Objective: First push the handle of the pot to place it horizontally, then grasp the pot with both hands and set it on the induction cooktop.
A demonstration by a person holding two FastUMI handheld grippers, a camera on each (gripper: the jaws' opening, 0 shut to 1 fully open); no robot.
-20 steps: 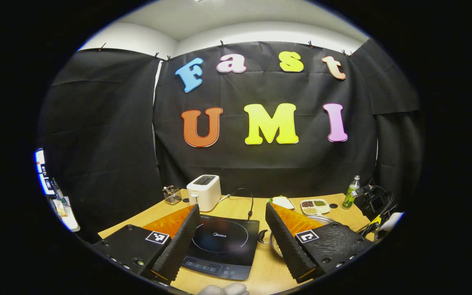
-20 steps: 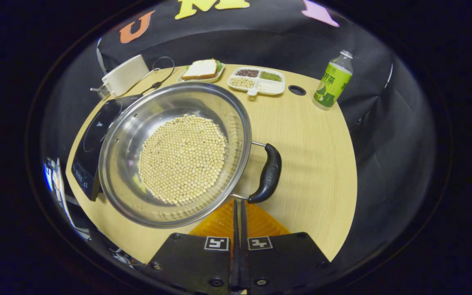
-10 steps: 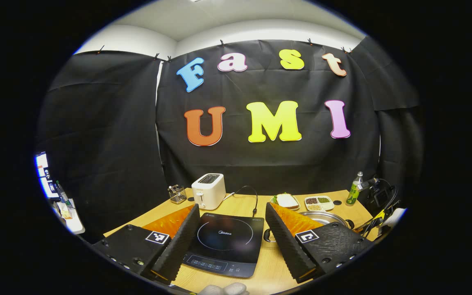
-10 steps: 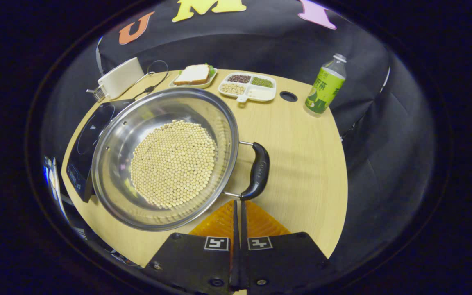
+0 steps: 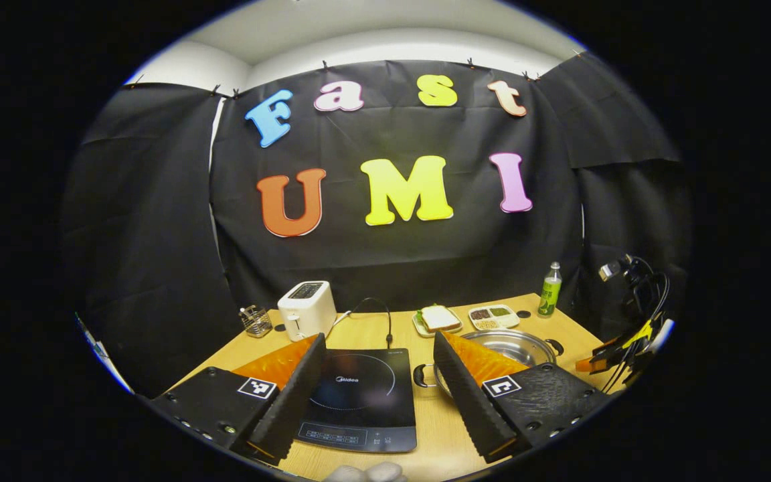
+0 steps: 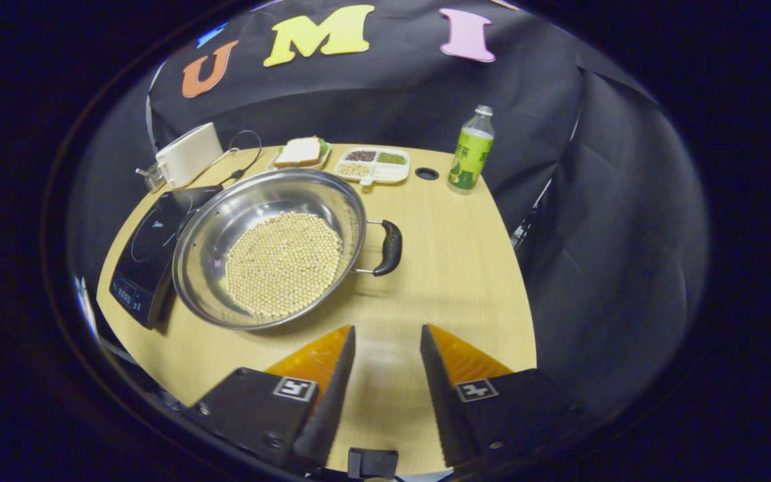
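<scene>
pot [image 6: 272, 248] on tabletop [image 6: 452, 268], just beside cooktop [image 6: 148, 251]. both grippers wide, holding nothing: right gripper [image 6: 385, 365] near side handle [image 6: 389, 248], left gripper [image 5: 379, 391] over cooktop. best to pinch both handles evenly, lift level.

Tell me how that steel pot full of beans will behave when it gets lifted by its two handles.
The pot looks rigid steel, so it should not flex. The layer of beans covering its bottom probably makes it fairly heavy, and loose beans may slide if it tilts. Its side handle is small and rounded, so a two-finger grip could slip.
</scene>
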